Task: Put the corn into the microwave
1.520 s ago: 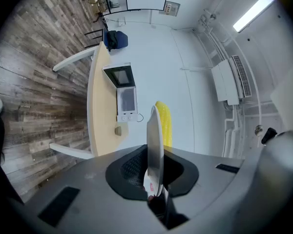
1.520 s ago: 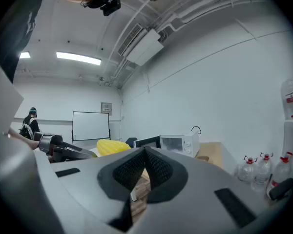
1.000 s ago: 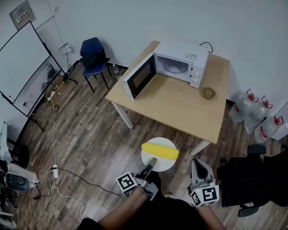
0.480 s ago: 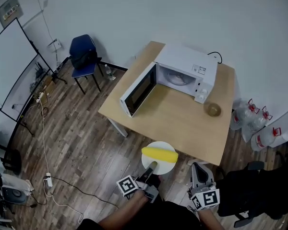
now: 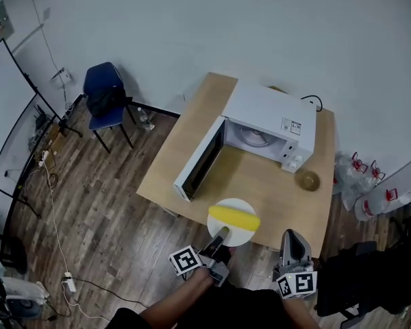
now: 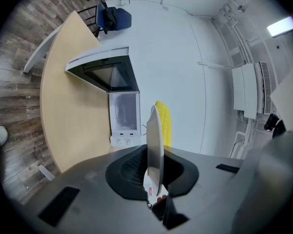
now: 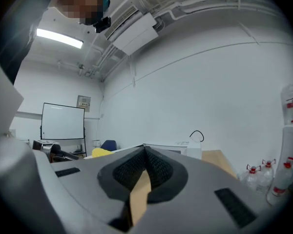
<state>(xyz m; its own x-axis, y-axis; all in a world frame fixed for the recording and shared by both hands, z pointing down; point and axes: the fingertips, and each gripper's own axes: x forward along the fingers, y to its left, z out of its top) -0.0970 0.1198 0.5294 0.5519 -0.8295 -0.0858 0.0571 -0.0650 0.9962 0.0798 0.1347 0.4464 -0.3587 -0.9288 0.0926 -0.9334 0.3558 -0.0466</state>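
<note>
A yellow corn cob (image 5: 234, 217) lies on a round white plate (image 5: 236, 235). My left gripper (image 5: 221, 236) is shut on the plate's near rim and holds it level over the table's front edge. In the left gripper view the plate (image 6: 154, 145) shows edge-on between the jaws, with the corn (image 6: 164, 123) on it. The white microwave (image 5: 270, 118) stands at the table's back, its door (image 5: 200, 162) swung wide open to the left and its cavity in view. My right gripper (image 5: 294, 242) hangs shut and empty to the right of the plate, pointing at the table.
The wooden table (image 5: 185, 156) carries a small brown bowl (image 5: 307, 180) right of the microwave. A blue chair (image 5: 103, 98) stands at the left. Water bottles (image 5: 359, 164) sit on the floor at the right. A cable (image 5: 51, 211) runs over the wooden floor.
Both grippers have come forward towards the table. The plate with the corn, before over the floor, now reaches over the table's front edge. The left grip on the plate is unchanged.
</note>
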